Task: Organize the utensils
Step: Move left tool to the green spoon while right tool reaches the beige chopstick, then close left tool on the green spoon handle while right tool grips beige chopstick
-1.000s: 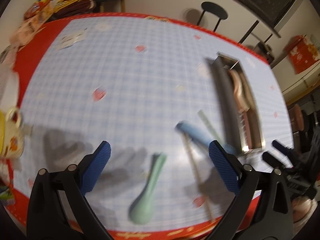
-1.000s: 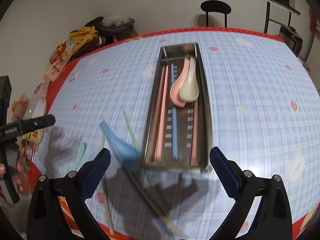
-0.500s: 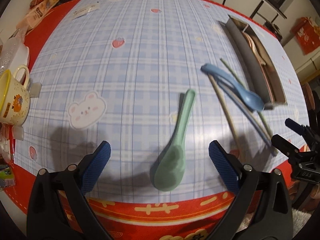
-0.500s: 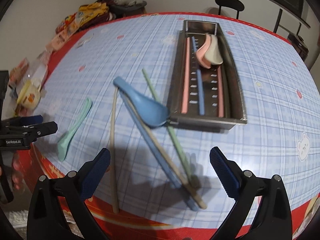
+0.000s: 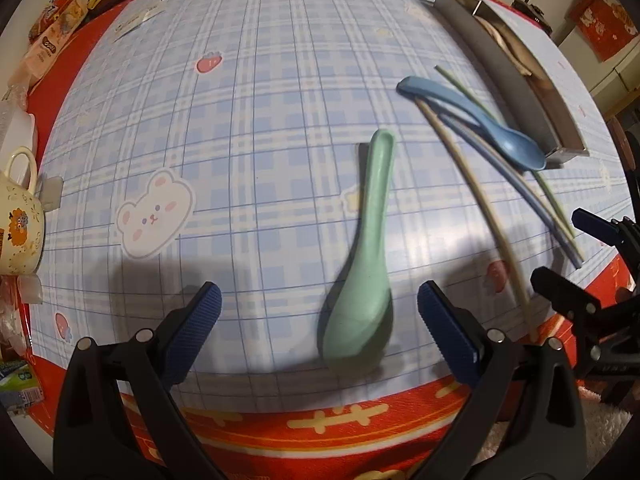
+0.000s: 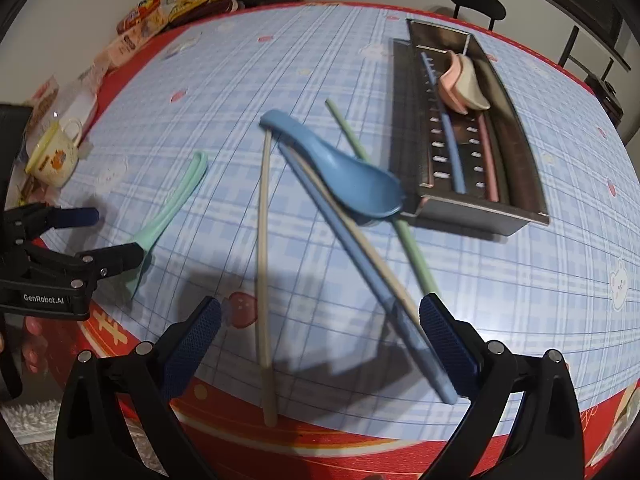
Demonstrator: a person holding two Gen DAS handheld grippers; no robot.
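Over the last second both handheld grippers have dropped from a higher vantage toward the near edge of the blue plaid tablecloth (image 5: 256, 128). The left view, which earlier took in most of the table, is now filled by the pale green plastic soup spoon (image 5: 364, 264), and the right view has slid from above the tray to the loose pile of sticks. I judge this as the start of two pickups, with nothing lifted yet.

The left gripper (image 5: 318, 334) is spread wide and holds nothing. The green spoon's bowl lies between its blue ribbed pads, nearer the right pad, with its handle pointing away toward the far side; no contact is visible.

The right gripper (image 6: 320, 338) is also wide and empty. Between its pads run the near ends of a beige chopstick (image 6: 262, 264), a blue chopstick (image 6: 372, 280) and a second beige one beside it. A green chopstick (image 6: 404, 236) ends close by its right pad (whether it touches is unclear).

The blue plastic soup spoon (image 6: 352, 176) rests on the crossed sticks, its bowl just beside the near left corner of the long stainless steel utensil tray (image 6: 528, 148). That tray, far right, already holds pink and blue chopsticks and two nested spoons, pink and cream.
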